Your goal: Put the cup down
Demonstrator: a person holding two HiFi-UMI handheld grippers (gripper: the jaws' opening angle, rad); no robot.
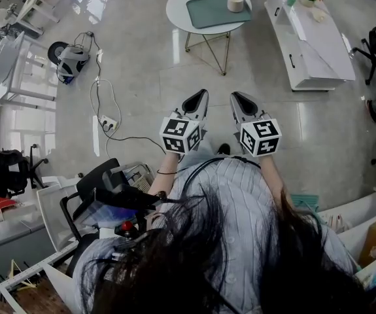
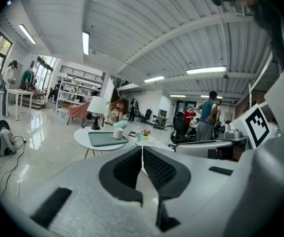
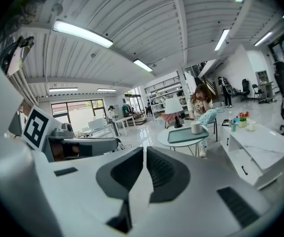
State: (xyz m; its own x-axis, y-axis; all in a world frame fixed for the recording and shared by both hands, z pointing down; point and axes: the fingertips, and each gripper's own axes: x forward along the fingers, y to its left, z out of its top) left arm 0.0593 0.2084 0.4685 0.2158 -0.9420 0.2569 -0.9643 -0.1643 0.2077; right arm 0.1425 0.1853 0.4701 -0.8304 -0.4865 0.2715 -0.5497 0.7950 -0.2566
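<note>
On the far tray point(image 1: 207, 12), cup point(image 1: 235, 2) standing upright

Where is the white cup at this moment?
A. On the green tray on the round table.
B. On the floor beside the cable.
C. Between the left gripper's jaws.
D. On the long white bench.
A: the white cup stands on the green tray atop the round table, well ahead of the left gripper and right gripper, both shut on nothing.
</note>
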